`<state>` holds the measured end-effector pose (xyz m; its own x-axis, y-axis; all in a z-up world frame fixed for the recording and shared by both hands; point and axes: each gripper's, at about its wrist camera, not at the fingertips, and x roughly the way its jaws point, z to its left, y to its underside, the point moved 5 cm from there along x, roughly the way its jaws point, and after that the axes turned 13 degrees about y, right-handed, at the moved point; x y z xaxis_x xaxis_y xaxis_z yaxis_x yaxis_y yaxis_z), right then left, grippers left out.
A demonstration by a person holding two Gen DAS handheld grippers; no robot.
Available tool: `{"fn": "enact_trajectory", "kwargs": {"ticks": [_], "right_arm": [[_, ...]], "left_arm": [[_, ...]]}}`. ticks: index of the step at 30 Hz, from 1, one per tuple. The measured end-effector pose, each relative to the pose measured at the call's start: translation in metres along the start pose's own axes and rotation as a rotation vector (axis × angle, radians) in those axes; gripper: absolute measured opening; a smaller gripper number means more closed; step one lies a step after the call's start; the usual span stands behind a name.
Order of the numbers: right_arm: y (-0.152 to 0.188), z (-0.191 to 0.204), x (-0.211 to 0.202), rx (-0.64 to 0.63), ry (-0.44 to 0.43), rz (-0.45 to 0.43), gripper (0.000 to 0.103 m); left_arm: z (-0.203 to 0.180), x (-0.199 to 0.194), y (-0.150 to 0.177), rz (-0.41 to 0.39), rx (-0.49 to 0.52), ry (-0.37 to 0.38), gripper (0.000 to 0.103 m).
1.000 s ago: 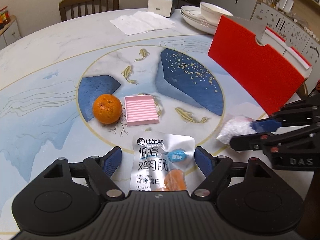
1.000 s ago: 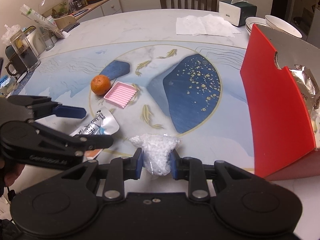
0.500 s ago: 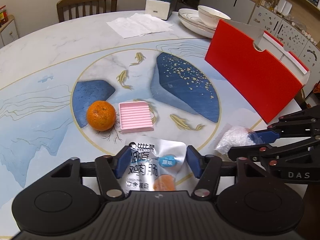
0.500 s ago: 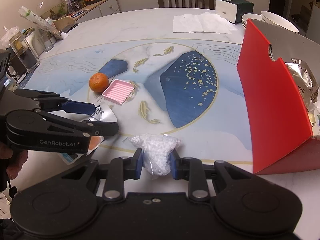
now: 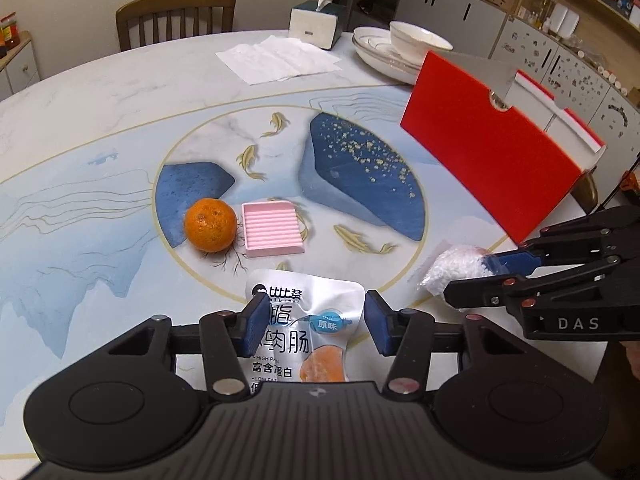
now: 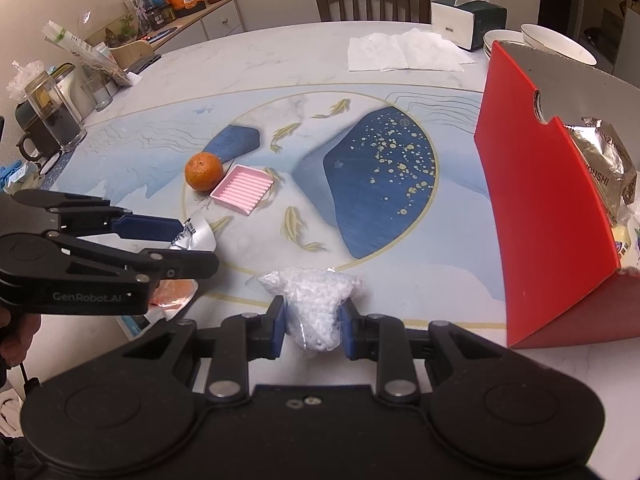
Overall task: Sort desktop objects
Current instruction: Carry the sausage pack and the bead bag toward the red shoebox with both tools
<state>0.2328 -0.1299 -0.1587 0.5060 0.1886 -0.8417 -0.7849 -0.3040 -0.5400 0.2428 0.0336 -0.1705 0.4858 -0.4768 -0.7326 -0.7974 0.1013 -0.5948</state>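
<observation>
My left gripper has closed around a silver snack pouch with blue and orange print, its pads at the pouch's two edges; it also shows in the right wrist view. My right gripper is shut on a clear bag of white beads, seen from the side in the left wrist view. An orange and a pink ridged dish lie on the table beyond the pouch. A red open box stands at the right with foil packets inside.
A tissue box, paper napkins and stacked white bowls and plates sit at the far side. A glass jar and kettle stand at the left table edge. A wooden chair is behind the table.
The left gripper's jaws have narrowed from wide open onto the pouch's edges. Both grippers seem to have risen a little. The right gripper kept its hold on the bead bag.
</observation>
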Motion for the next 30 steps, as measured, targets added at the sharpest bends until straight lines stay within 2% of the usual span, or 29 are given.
{"fn": "enact_trajectory", "kwargs": {"ticks": [1,2,10,12,13,16,19,22,27,30], "right_arm": [[0.0,0.0,-0.002,0.001,-0.004,-0.002,0.026],[0.0,0.0,-0.004,0.001,-0.006,-0.004,0.026],[0.001,-0.006,-0.016,-0.007,0.0,-0.014,0.026],[0.002,-0.009,-0.017,0.001,-0.001,-0.014,0.026],[0.003,-0.009,-0.017,0.004,-0.002,-0.013,0.026],[0.006,-0.011,-0.018,0.009,-0.01,-0.009,0.026],[0.008,-0.011,-0.018,0.004,-0.022,-0.004,0.026],[0.008,-0.011,-0.018,-0.007,-0.03,-0.001,0.026],[0.007,-0.014,-0.016,-0.026,-0.041,0.002,0.026],[0.005,-0.017,-0.015,-0.036,-0.046,0.004,0.026]], "left_arm": [[-0.001,-0.002,-0.001,-0.004,-0.001,0.006,0.037],[-0.002,-0.005,-0.001,-0.005,-0.004,0.023,0.016],[-0.005,-0.014,0.003,-0.003,-0.001,0.009,0.016],[-0.008,-0.022,0.005,-0.005,-0.007,0.029,0.021],[-0.008,-0.026,0.006,-0.005,-0.016,0.026,0.03],[-0.006,-0.032,0.012,-0.009,-0.048,0.014,0.073],[-0.002,-0.03,0.017,0.005,-0.075,-0.022,0.074],[0.007,-0.02,0.021,0.041,-0.149,-0.066,0.074],[0.018,-0.008,0.02,0.053,-0.248,-0.125,0.074],[0.02,-0.001,0.021,0.071,-0.276,-0.148,0.074]]}}
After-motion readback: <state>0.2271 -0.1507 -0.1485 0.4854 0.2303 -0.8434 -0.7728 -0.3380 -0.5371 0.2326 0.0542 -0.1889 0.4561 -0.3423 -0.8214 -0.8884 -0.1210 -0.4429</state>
